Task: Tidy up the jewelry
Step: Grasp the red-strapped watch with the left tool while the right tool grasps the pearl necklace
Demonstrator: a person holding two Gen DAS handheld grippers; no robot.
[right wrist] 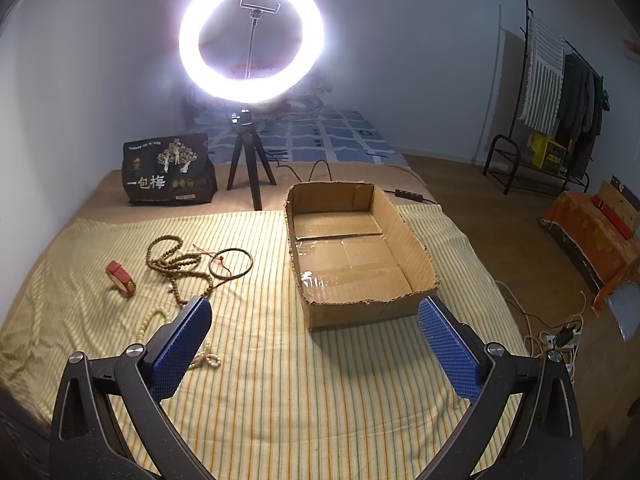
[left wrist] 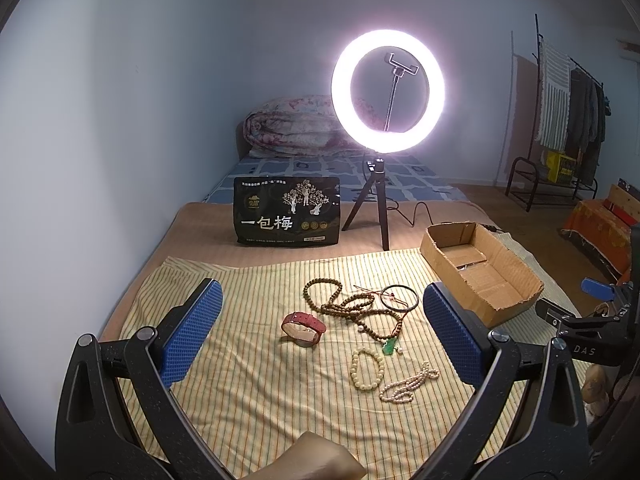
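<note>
Right now your left gripper [left wrist: 322,344] has its blue fingers spread wide, holding nothing. Between those fingers, on the yellow striped cloth [left wrist: 248,400], lies the jewelry. The red leather watch strap [left wrist: 303,328] is curled in a loop, closer to the left finger. Just past it, the long brown wooden bead necklace [left wrist: 340,306] lies in a loose tangle, stretching from the far left toward the near right. The thin black round bangle [left wrist: 400,298] lies flat by the right finger, touching the necklace's red cord. The small green jade pendant [left wrist: 390,347] sits at the necklace's near end. Closer to you lie the cream bead bracelet [left wrist: 367,370], in a ring, and the white pearl strand [left wrist: 409,384], its long side slanting up toward the right finger.

Your right gripper [right wrist: 314,338] is spread wide too, with nothing in it. The open brown cardboard box [right wrist: 408,236] sits just past its fingers, its long side pointing away from you, the near end between the fingertips. Beyond the cloth stand a glowing white ring light on a black tripod [right wrist: 252,36] and a black snack bag [right wrist: 168,170].
</note>
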